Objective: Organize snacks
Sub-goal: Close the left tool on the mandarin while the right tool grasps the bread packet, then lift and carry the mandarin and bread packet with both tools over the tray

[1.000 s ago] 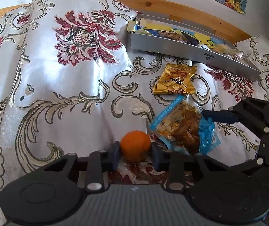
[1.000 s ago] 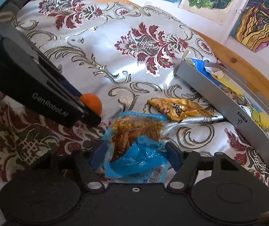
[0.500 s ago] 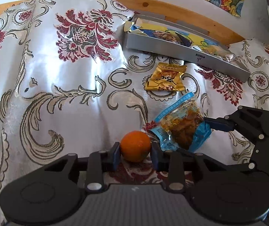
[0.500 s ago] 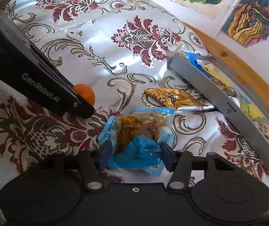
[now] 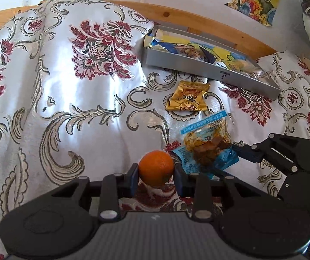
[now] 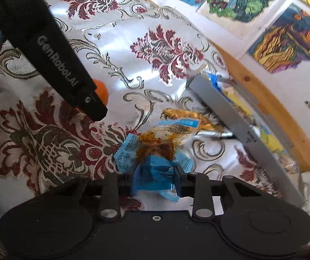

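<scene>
In the left wrist view, my left gripper [image 5: 156,173] is shut on a small orange [image 5: 156,169], held just above the floral cloth. In the right wrist view, my right gripper [image 6: 156,178] is shut on the crumpled blue end of a blue-and-clear snack packet [image 6: 155,151]. The same snack packet [image 5: 207,149] lies just right of the orange. A gold snack packet [image 5: 188,99] lies flat on the cloth beyond both, between them and a long grey tray [image 5: 209,70] holding several wrappers. The orange [image 6: 101,92] is half hidden behind the left gripper's black body in the right wrist view.
The silver cloth [image 5: 85,112] with red flowers covers a table whose wooden edge [image 5: 176,15] runs behind the tray. Colourful drawings [image 6: 237,2] hang on the white wall. Open cloth lies left of the tray. The two grippers sit close together.
My right gripper's fingers have come together on the blue packet, bunching its end. Both grippers have drawn back from the tray, and the left one has kept the orange throughout.
</scene>
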Demonstrator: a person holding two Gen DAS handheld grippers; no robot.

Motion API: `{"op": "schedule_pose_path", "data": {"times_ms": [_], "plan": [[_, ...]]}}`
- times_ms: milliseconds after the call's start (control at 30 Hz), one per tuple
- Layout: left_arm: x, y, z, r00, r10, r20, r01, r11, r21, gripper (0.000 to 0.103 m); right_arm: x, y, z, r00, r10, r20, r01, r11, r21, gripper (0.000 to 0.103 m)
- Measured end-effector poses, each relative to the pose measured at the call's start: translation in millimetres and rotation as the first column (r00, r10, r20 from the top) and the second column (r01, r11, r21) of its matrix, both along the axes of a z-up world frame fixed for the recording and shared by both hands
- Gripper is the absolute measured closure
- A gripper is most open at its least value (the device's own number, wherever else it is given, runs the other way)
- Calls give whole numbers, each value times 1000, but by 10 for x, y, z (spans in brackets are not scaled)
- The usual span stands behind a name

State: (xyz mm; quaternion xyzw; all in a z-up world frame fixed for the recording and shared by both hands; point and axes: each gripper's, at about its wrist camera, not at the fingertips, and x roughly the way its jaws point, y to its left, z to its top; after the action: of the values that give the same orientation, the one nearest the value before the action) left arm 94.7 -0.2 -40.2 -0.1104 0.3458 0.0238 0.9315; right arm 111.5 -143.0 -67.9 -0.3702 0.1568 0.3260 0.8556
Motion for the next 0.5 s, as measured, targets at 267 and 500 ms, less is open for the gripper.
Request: {"op": "schedule_pose_path", "data": {"times_ms": [267,500], "plan": [[-48,12,45,1000,3,11,-3,1000,-1,66,-51,1,20,1000,7,11,-7,1000,2,77],[-94,47,82,1000,11,21,-11,1000,-2,66,-127,-2,30,999,9,45,-9,1000,-3,78]]}}
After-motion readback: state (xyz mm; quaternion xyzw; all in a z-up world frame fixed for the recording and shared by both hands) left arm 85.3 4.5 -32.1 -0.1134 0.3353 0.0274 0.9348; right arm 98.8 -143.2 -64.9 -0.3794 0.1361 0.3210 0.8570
